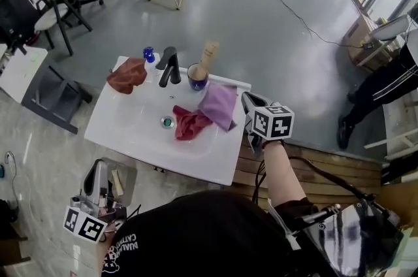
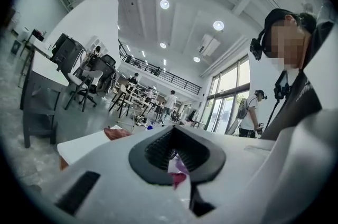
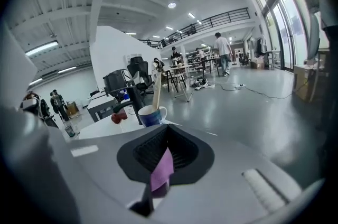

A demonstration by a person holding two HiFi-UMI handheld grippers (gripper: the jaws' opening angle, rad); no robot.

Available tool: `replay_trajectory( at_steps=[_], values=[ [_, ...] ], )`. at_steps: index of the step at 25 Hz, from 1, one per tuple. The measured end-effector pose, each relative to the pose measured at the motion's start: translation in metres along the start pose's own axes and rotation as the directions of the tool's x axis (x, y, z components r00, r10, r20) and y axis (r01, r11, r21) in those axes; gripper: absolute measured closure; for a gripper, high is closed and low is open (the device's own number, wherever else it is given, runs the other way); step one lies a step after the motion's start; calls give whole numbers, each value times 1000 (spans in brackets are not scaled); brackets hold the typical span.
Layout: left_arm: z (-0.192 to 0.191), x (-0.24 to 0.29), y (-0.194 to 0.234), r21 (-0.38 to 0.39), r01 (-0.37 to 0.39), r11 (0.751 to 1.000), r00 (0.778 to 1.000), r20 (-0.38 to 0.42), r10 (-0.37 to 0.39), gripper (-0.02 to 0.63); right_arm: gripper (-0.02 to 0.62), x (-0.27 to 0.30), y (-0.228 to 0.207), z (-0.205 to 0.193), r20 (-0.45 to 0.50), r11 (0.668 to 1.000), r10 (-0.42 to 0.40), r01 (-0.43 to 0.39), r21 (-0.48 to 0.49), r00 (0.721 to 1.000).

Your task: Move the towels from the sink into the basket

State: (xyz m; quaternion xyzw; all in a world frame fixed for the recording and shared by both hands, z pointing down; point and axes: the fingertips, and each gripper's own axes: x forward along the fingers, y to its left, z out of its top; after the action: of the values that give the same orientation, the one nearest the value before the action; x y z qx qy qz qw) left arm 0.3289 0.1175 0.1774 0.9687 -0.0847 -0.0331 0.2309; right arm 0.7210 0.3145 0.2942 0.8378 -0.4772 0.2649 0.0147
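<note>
Lower left, the left gripper is closed, empty. The right gripper, closed and empty too, is just beside the purple towel on the sink rim; red towel in the basin, brown towel beyond. All three remain to move, I judge; no basket seen

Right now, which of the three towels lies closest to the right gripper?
The lilac towel, draped over the right side of the sink beside the right gripper. The red towel lies by the drain; the brown towel sits at the far left corner.
</note>
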Motion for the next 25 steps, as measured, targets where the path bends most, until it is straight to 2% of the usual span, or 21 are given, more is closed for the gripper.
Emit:
replay_trajectory(
  at_steps=[4,7,10,13,17,20,22,25],
  values=[
    [3,1,-2,36,-27,999,999,-27,28,602,583,26,6,-26,-99,998,66,-66,2,993],
    [5,-1,-1,51,-55,997,998,-35,56,603,501,42,11,-52,-189,995,91,-96,-22,978],
    [9,-8,2,43,-84,996,996,-36,85,603,492,52,14,-72,-256,994,85,-100,-47,963],
    [9,-18,4,43,-117,992,992,-37,118,603,445,59,19,-88,-310,992,101,-119,-42,945],
    [3,-28,6,33,-141,989,989,-48,142,603,437,65,24,-108,-388,986,87,-135,-99,918],
    [-2,-33,5,28,-143,989,988,-59,144,603,440,63,22,-113,-399,975,6,-94,-201,917],
    [-3,-38,5,27,-144,989,988,-58,146,603,465,61,22,-112,-389,979,-14,-66,-191,921],
    [-4,-50,9,17,-152,988,987,-46,153,603,511,58,27,-106,-349,991,16,-63,-122,937]
  ],
)
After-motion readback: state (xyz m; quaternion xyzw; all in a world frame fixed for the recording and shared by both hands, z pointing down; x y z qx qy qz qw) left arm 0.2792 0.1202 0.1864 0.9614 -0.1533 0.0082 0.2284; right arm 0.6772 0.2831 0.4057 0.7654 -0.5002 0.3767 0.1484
